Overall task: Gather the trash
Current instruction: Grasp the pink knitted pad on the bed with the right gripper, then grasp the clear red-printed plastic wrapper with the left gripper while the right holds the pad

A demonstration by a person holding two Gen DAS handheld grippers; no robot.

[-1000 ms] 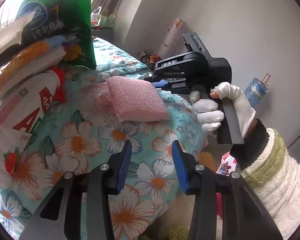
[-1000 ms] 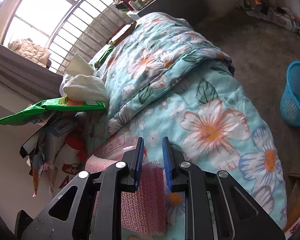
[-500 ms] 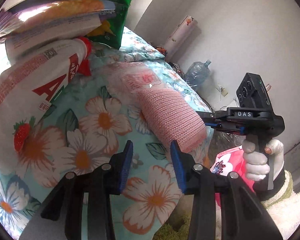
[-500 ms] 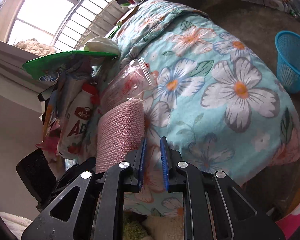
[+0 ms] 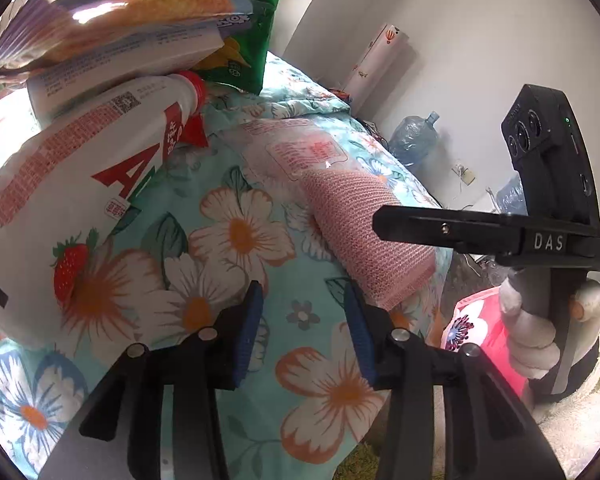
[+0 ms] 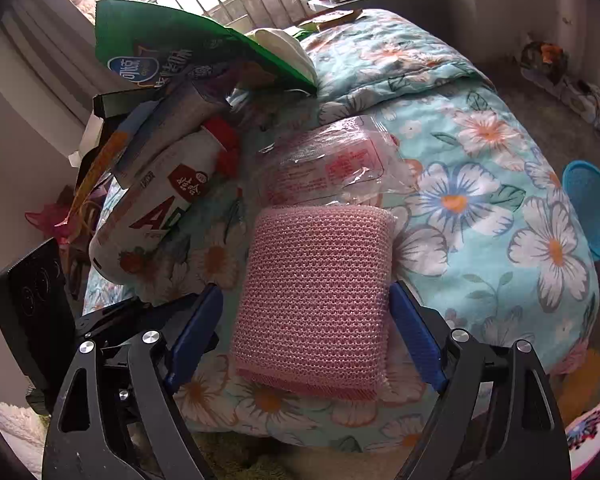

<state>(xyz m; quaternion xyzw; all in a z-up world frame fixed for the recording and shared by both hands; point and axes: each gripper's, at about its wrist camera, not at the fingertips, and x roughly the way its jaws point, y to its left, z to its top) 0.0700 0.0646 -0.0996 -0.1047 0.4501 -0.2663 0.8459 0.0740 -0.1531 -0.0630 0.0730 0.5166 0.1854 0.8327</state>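
A pink knitted pad (image 6: 316,288) lies at the near edge of the floral quilt (image 6: 500,216); it also shows in the left wrist view (image 5: 364,232). My right gripper (image 6: 306,324) is open, its blue pads (image 6: 416,332) on either side of the pad, apart from it. A clear plastic wrapper (image 6: 332,164) lies just behind the pad. A white bottle with a red cap (image 5: 72,200) lies left, under a green snack bag (image 6: 172,52) and other packets. My left gripper (image 5: 302,336) is open and empty over the quilt.
A blue mesh basket (image 6: 592,208) stands on the floor at the right of the bed. A water jug (image 5: 414,140) stands by the wall. A pink flowered item (image 5: 476,324) lies on the floor below the bed edge. The window and a cluttered sill are at the far end.
My right gripper has opened wide and now straddles the pink pad. The left gripper has moved a little closer over the quilt.
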